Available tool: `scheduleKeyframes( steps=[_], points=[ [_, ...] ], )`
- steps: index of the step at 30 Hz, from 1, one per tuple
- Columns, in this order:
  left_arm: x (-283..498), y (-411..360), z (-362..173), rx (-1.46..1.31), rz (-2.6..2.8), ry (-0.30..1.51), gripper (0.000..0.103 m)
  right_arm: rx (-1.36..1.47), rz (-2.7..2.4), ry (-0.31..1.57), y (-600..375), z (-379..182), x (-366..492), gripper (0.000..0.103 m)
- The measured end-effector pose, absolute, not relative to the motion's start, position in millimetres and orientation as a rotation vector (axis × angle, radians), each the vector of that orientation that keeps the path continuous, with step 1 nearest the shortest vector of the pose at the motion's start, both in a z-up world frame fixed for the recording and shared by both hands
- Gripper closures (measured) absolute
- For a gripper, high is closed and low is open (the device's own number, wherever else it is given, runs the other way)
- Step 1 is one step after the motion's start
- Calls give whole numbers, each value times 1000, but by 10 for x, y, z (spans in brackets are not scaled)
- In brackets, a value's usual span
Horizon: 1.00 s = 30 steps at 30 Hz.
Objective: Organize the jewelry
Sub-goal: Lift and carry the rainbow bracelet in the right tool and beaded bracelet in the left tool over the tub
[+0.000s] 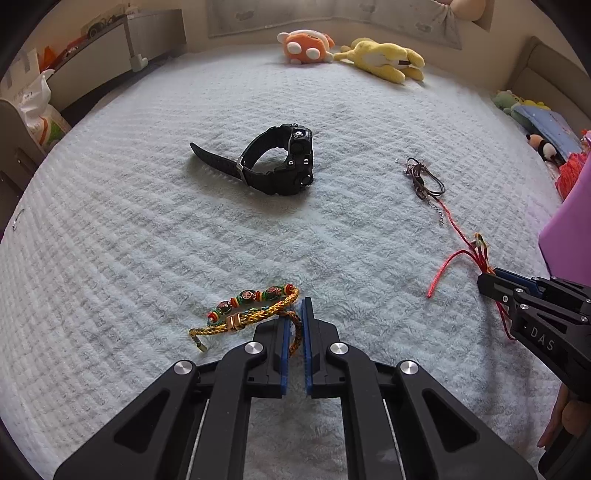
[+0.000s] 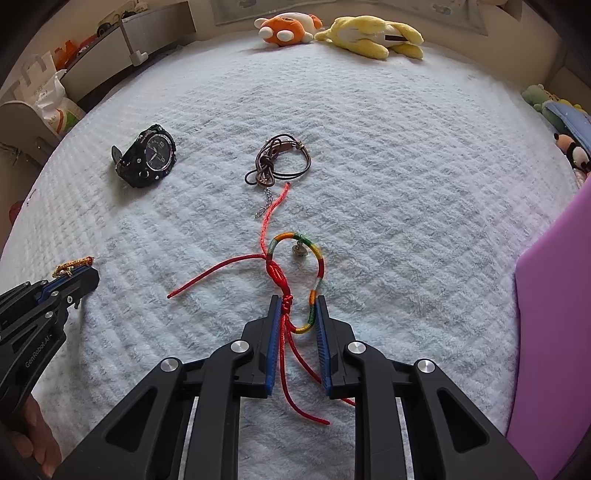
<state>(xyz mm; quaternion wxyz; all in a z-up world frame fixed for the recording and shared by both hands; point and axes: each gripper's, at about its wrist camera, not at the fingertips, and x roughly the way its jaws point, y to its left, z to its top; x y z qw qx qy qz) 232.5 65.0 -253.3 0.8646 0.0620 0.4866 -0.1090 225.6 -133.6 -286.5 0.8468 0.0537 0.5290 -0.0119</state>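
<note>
The left gripper is seen closed down tight, its blue pads pinching the yellow braided cord of a beaded bracelet. The rest of that bracelet, with its green, red and orange beads, is spread just left of the fingertips on the pale fleece blanket.

The right gripper is seen narrowed around a red cord bracelet; the knotted red cord lies against the left pad and the multicoloured wrapped loop against the right pad, so a grip on it is shown. Loose red ends trail back between the fingers and out ahead to the left. A small metal charm hangs inside the loop just beyond the fingertips.

Farther ahead of the right gripper, a dark leather cord bracelet with a short chain is found, its chain beside the far red end. A black wristwatch lies well off to the front left. A purple box stands close on the right. Two plush toys, one orange and one yellow, are seen at the far edge.
</note>
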Motion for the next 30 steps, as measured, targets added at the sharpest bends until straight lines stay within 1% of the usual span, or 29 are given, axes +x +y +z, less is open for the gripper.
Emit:
scheduleKeyframes(
  steps=[8,10,12,14,30],
  points=[
    [2316,616,-2543,161,-182,1011,92,113,-26,1116,-1340,-2862,2276,85],
    [2309,640,-2545,157,-171,1011,88,114,-26,1114,-1346,-2864,2281,85],
    [2308,666,-2544,153,-153,1006,78,115,-24,1114,-1352,-2869,2286,85],
    [2318,698,-2541,144,-139,1002,74,117,-24,1114,-1355,-2869,2283,85],
    [2545,582,-2684,166,-118,967,74,115,-16,1118,-1363,-2877,2305,85]
  ],
)
